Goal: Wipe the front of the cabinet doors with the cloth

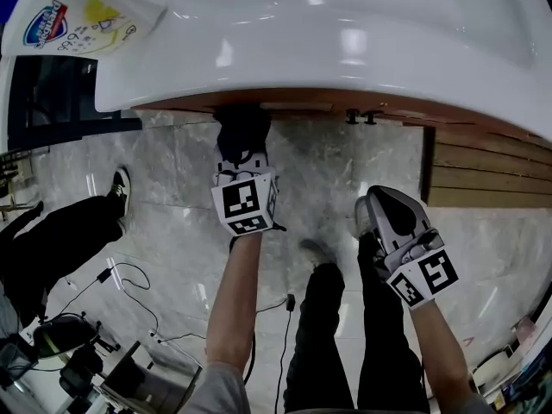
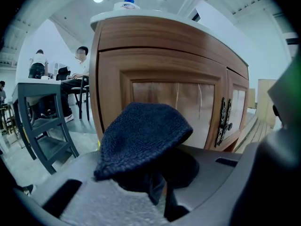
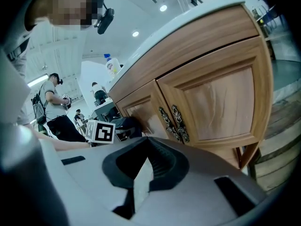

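Note:
A dark blue knitted cloth (image 2: 141, 142) is bunched between the jaws of my left gripper (image 2: 157, 192), which is shut on it. In the head view the cloth (image 1: 241, 128) is right up at the wooden cabinet, under the white sink's rim (image 1: 285, 76), with the left gripper (image 1: 243, 155) just behind it. The left door panel (image 2: 164, 105) fills the view ahead, and the dark ornate handles (image 2: 224, 121) are to its right. My right gripper (image 1: 371, 210) hangs back from the cabinet, shut with nothing in it. Its view shows the right door (image 3: 221, 100), the handles (image 3: 174, 124) and the cloth (image 3: 126, 126).
The person's dark trouser legs and shoes (image 1: 332, 317) stand on the marble floor. Cables (image 1: 129, 283) and another person's leg and sneaker (image 1: 119, 188) are at the left. Wooden planks (image 1: 483, 175) lie at the right. A grey table frame (image 2: 42, 126) stands left of the cabinet.

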